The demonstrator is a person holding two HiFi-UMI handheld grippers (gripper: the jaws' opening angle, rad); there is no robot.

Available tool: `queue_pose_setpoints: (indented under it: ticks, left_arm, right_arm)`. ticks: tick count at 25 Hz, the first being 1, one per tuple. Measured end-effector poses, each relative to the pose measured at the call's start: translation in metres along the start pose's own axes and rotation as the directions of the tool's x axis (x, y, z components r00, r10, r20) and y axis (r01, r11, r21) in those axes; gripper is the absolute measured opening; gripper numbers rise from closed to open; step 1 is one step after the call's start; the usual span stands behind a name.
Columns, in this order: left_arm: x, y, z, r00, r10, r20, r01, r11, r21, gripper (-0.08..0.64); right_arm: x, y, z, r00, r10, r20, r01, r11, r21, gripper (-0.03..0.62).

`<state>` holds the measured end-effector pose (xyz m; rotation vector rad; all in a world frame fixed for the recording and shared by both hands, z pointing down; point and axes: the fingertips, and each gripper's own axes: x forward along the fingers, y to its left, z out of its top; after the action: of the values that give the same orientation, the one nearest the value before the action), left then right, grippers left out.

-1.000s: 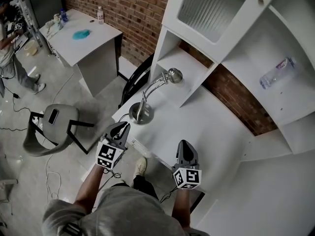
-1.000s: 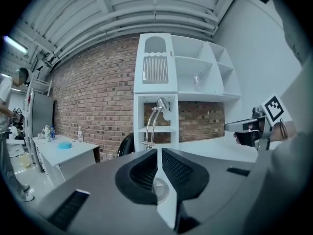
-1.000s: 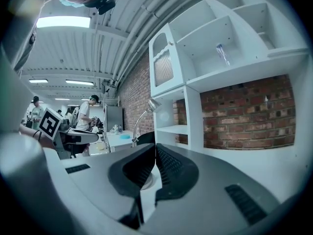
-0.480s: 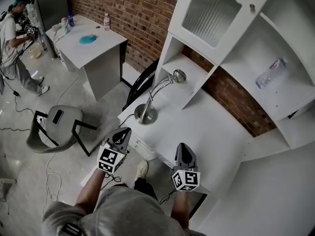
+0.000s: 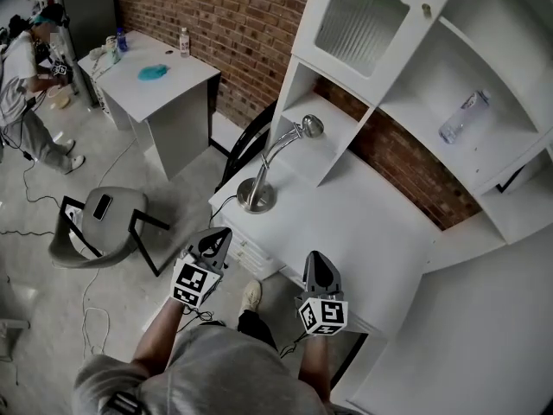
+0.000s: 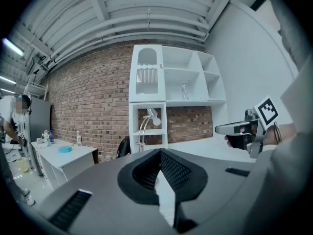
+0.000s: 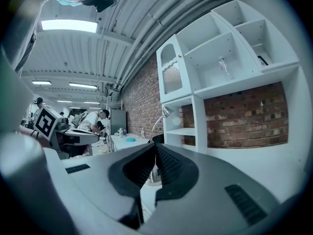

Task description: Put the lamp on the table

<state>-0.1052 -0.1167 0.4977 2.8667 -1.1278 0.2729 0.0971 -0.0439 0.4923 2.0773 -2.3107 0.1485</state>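
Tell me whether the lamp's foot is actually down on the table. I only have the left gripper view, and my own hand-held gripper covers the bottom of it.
Observer: Yes. In the head view the lamp stands upright with its round base flat on the white table, at the left corner beside the shelf unit.
Operator: Is the right one carrying anything?
Observer: No. The right gripper view shows the right hand-held gripper with its jaws together and nothing between them.
Operator: Is either one touching the lamp?
Observer: Neither. From above, the left hand-held gripper is off the table's near edge over the floor, and the right one is at that near edge, both apart from the lamp.
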Motion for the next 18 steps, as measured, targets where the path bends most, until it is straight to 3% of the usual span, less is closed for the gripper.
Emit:
queue_pose_setpoints:
  ticks: [6, 11, 18]
  left_arm:
    - [-0.0056, -0.0074, 0.0028, 1.0, -0.01, 0.007, 0.01, 1.0, 0.01, 0.003]
    - [-0.0067, -0.0071, 0.0084, 0.999, -0.018, 0.032, 0.02, 0.998, -0.056, 0.003]
    - [-0.0046, -0.0023, 0.0033, 1.0, -0.001, 0.024, 0.002, 0.999, -0.046, 0.003]
  right_arm:
    - [-0.0083, 0.0065, -0.0043, 1.0, 0.001, -0.004, -0.001, 1.0, 0.002, 0.025]
    - [-0.0093, 0.0082, -0.0025, 1.0, 0.007, 0.0, -0.007, 1.0, -0.007, 0.023]
    - [-0.007, 0.0093, -0.0043, 1.0, 0.011, -0.013, -0.011, 1.0, -0.027, 0.023]
